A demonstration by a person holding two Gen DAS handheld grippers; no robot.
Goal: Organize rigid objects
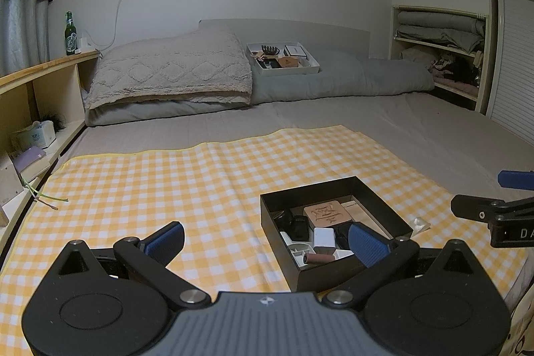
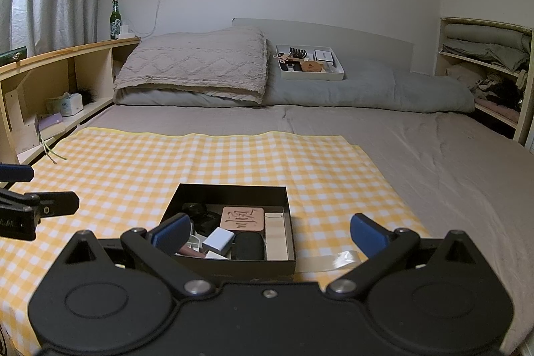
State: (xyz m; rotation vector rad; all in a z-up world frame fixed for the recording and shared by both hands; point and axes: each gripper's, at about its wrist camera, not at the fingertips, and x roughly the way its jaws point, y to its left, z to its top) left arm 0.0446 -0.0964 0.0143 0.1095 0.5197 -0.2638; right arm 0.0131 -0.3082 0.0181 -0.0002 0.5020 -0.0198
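A black open box (image 1: 383, 196) (image 2: 233, 191) sits on a yellow checked cloth (image 1: 167, 182) (image 2: 200, 162) on the bed. It holds a tan carved block (image 1: 327, 213) (image 2: 243, 219), a white charger (image 1: 323, 237) (image 2: 217, 238), a black case (image 2: 248, 246), a wooden block (image 2: 276, 234), a brown cylinder (image 1: 320, 258) and other small items. My left gripper (image 1: 267, 239) is open and empty, left of the box's near side. My right gripper (image 2: 270, 234) is open and empty over the box's near edge.
A white tray (image 1: 287, 69) (image 2: 313, 75) of small items rests on the grey duvet by a beige pillow (image 1: 173, 69) (image 2: 197, 62). A clear plastic piece (image 1: 420, 222) (image 2: 345, 257) lies right of the box. A wooden shelf with a green bottle (image 1: 70, 34) (image 2: 115, 20) runs along the left.
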